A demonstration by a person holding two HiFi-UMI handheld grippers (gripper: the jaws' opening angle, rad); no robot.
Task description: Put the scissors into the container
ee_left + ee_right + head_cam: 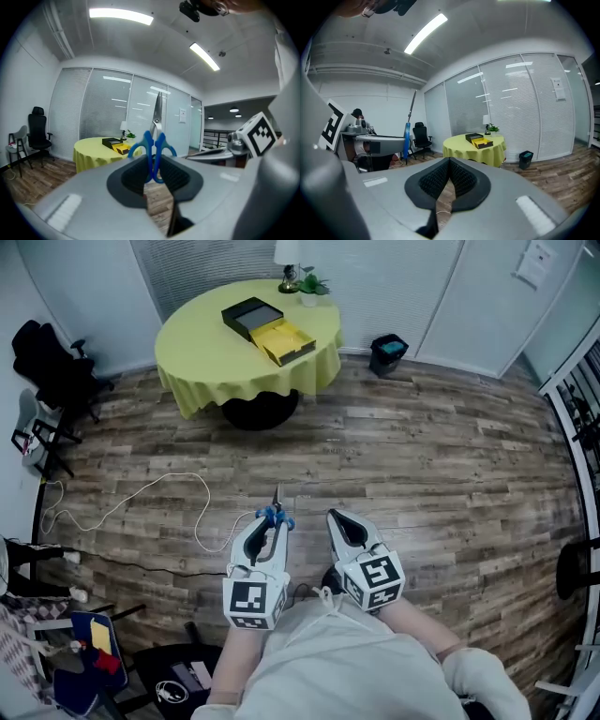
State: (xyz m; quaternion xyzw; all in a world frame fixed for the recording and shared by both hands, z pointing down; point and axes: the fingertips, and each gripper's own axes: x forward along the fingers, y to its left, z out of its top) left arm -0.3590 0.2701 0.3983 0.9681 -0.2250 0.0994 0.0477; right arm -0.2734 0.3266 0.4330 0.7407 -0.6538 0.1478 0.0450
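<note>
Scissors (151,149), blue plastic loop handles pinched between the left gripper's (275,521) ribbed dark pads, lay long axis near-to-far, thin metal blades closed and pointing far toward the round yellow-clothed table (202,357) carrying the boxy black-and-yellow container (269,331), right gripper (339,517) closed on nothing.
</note>
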